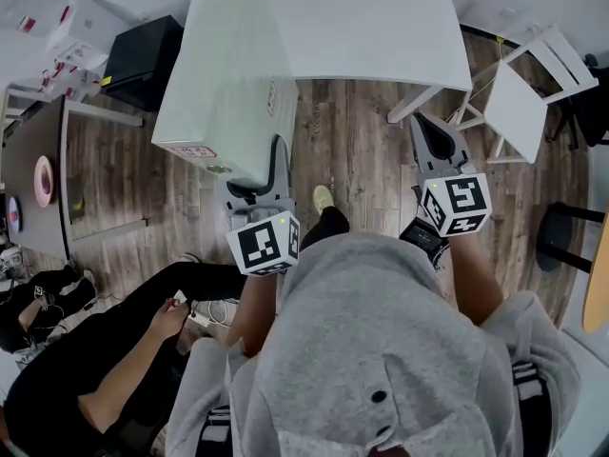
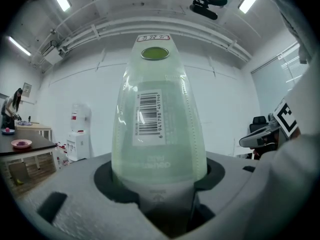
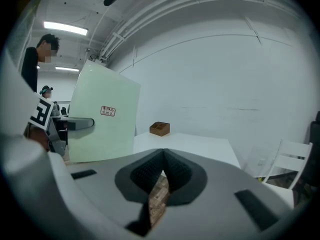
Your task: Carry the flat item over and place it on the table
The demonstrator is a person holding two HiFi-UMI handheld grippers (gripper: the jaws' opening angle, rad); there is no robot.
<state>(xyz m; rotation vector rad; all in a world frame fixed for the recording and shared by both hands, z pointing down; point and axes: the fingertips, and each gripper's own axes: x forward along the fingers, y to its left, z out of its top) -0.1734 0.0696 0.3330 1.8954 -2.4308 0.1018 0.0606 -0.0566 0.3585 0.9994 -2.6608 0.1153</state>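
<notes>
One grip, my left hand-held gripper (image 1: pixel 277 150) clamped on the flat pack (image 1: pixel 224 84), right hand-held gripper (image 1: pixel 430 129) closed empty, demanded steady carrying to the surface (image 1: pixel 381 27).

The flat pack (image 2: pixel 159 156) carries a barcode (image 2: pixel 146 114) starting 6 941798 (remainder unclear).

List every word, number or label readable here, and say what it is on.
"6 941798 4619": under the barcode on the pale green flat pack; the digits after that are unclear.
The red-framed sticker on the same pack: two lines, too small to read.
The faint mirrored print low on the pack: blurred, unreadable.
</notes>
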